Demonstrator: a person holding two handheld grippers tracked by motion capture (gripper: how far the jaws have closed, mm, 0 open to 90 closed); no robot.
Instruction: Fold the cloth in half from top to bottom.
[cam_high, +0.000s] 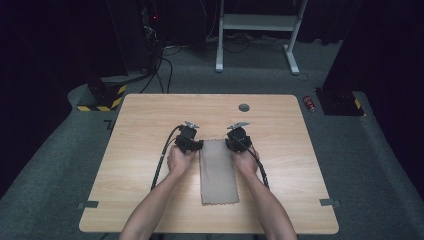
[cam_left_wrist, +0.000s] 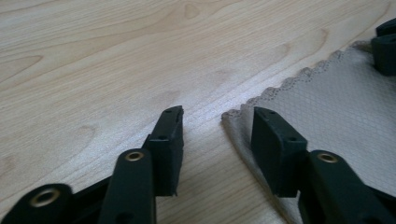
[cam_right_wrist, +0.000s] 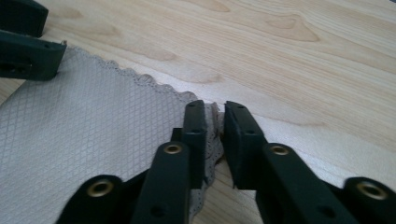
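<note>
High view: a tan cloth lies flat on the wooden table, folded into a long strip that runs from near the front edge up toward the middle, and a hand sits at each of its far corners. Just left of the far left corner is the left gripper, with the right gripper at the far right corner; a black cable trails back from each along the forearm. Left gripper view has the jaws spread wide, one tip over bare wood and the other over the cloth, so that the scalloped corner lies between them, ungripped; whether the tips touch the surface I cannot tell. The other gripper's black tip shows at the far corner of that hem. Right gripper view has the jaws pressed nearly together on the cloth's corner, with the scalloped edge bunched and pinched upright in the narrow gap. A round grey grommet sits in the tabletop beyond both grippers.
</note>
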